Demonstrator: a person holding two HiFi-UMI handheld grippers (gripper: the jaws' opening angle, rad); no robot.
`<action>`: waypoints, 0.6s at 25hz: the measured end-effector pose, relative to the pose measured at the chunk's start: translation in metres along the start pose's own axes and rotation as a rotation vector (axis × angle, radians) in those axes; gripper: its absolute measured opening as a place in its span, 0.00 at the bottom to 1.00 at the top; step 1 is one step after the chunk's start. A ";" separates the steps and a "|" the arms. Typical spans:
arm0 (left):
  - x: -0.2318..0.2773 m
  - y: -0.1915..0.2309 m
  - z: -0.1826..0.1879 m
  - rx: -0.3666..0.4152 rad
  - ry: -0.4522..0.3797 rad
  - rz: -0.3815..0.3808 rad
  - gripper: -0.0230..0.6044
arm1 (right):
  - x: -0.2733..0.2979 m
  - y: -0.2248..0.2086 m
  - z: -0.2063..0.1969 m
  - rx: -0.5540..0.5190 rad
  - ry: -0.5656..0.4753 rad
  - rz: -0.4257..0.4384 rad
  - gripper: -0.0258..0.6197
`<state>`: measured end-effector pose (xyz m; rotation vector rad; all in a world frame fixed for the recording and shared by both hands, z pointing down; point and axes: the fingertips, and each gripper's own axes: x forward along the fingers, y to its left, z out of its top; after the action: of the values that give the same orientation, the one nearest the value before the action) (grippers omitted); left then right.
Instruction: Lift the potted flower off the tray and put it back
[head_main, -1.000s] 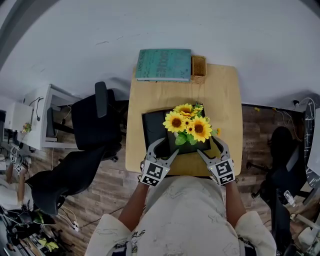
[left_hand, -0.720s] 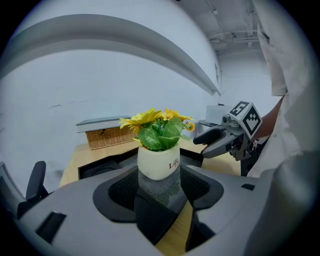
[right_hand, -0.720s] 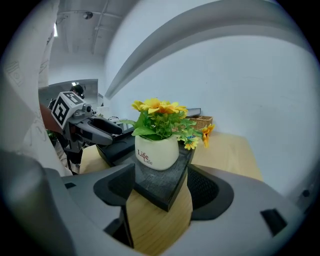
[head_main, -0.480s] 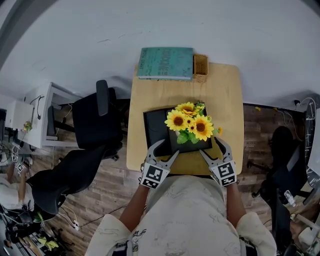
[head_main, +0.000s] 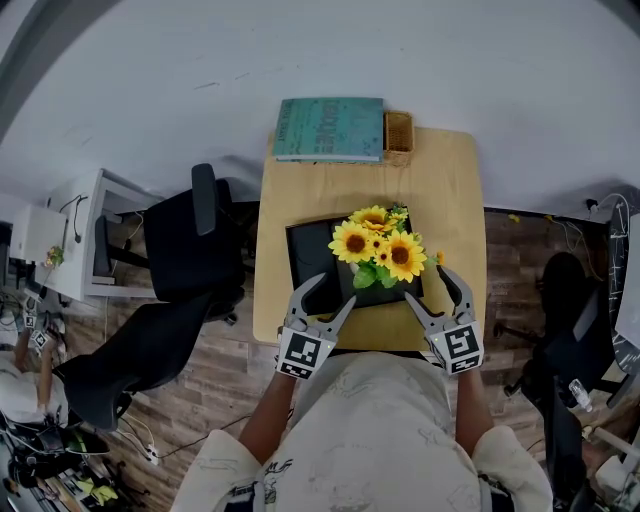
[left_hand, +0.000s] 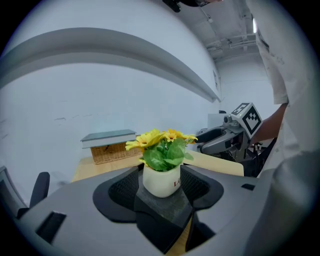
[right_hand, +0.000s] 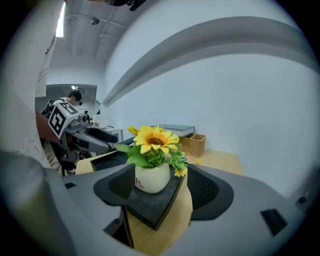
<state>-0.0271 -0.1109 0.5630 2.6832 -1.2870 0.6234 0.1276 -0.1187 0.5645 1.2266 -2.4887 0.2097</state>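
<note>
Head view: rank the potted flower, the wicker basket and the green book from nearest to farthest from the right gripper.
From the right gripper:
1. Potted flower, on the tray just ahead of the open jaws.
2. Basket, at the table's far edge.
3. Book, left of the basket; its near corner almost ties with the basket.

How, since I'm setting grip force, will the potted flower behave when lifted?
The potted flower has a smooth, rounded white pot, so it may slip between jaws. Its sunflowers spread wider than the pot, so it is probably top-heavy and apt to tip.
</note>
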 end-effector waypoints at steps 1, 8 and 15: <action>-0.002 0.002 0.007 0.005 -0.018 0.008 0.46 | -0.002 -0.002 0.007 -0.005 -0.016 -0.006 0.54; -0.018 0.018 0.062 0.031 -0.149 0.060 0.46 | -0.016 -0.011 0.058 -0.040 -0.143 -0.024 0.54; -0.034 0.035 0.103 -0.003 -0.236 0.106 0.46 | -0.029 -0.026 0.119 -0.103 -0.273 -0.067 0.54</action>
<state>-0.0398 -0.1361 0.4522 2.7669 -1.4922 0.3209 0.1346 -0.1470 0.4431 1.3718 -2.6411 -0.1100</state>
